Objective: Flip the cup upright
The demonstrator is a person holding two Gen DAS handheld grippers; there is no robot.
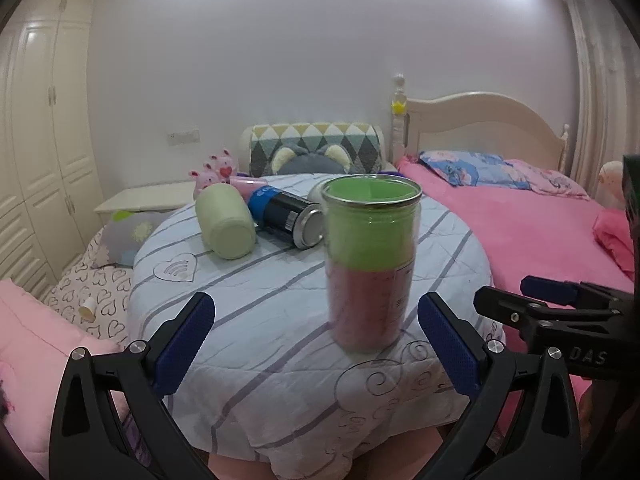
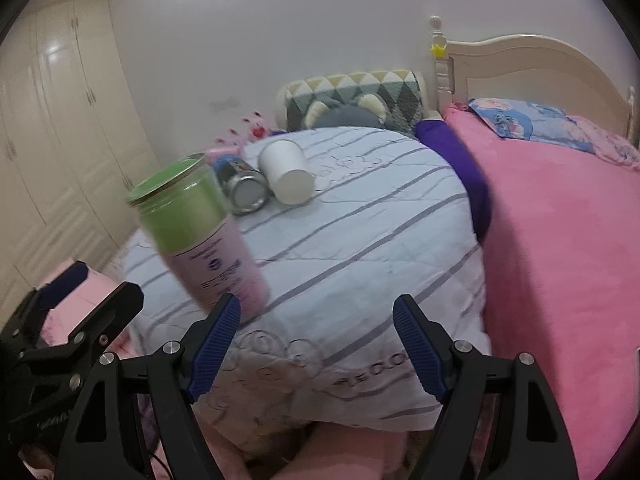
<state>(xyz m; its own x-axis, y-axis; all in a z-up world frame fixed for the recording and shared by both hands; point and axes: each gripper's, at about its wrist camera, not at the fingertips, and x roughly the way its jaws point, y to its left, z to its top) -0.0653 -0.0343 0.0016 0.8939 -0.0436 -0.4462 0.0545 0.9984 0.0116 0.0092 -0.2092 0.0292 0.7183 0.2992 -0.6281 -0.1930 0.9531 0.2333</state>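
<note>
A clear cup point(image 1: 370, 264) with green upper and pink lower lining stands upright, mouth up, on the round table with a striped pale blue cloth point(image 1: 280, 280). It also shows in the right wrist view point(image 2: 200, 236), blurred. My left gripper point(image 1: 316, 340) is open, its blue pads apart on either side of the cup's base and clear of it. My right gripper point(image 2: 318, 344) is open and empty, just right of the cup. Each gripper shows at the edge of the other's view.
A pale green cup point(image 1: 226, 220), a blue-black can point(image 1: 288, 218) and a pink cup point(image 1: 246, 184) lie on their sides at the table's back. A white cup point(image 2: 286, 176) lies beside the can. A pink bed point(image 1: 540, 232) is right, wardrobes point(image 1: 36, 160) left.
</note>
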